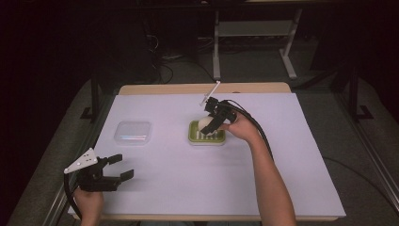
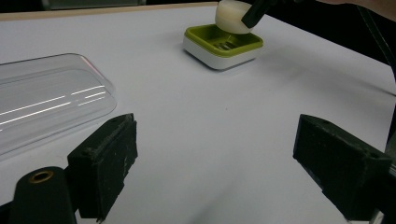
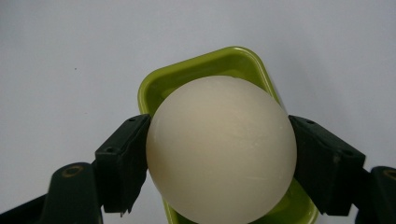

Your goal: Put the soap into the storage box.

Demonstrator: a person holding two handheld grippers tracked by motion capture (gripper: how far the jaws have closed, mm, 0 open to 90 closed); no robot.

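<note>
Your bench (image 1: 301,155) carries a white sheet that covers nearly all of its top; a strip of bare wood shows along the far edge.

Your right forearm (image 1: 270,183) reaches in from the bottom edge toward the middle of the sheet, with a black cable running back along it.

Your left tool (image 1: 115,169) sits low at the near left corner of the bench, grey plate on top. Its 2 jaws stand wide apart with nothing between them; in the left gripper view bare sheet shows in the gap.

Lid (image 1: 133,132): clear plastic, rounded corners, lying flat on the sheet left of centre, well apart from the dish. In the left gripper view it lies just beyond the left tool's jaw.

Dish (image 1: 207,139): green inside, white outside, ribbed floor, resting on the sheet at mid-bench.

Your right tool (image 1: 211,123) is over the dish, jaws closed onto the soap, 1 pad on each side of it; both pads touch it in the right gripper view.

Soap (image 3: 222,149): cream, rounded, smooth. It is held above the dish, and the left gripper view shows it tilted, with its lower end inside the green rim. You cannot tell whether it touches the ribs.
</note>
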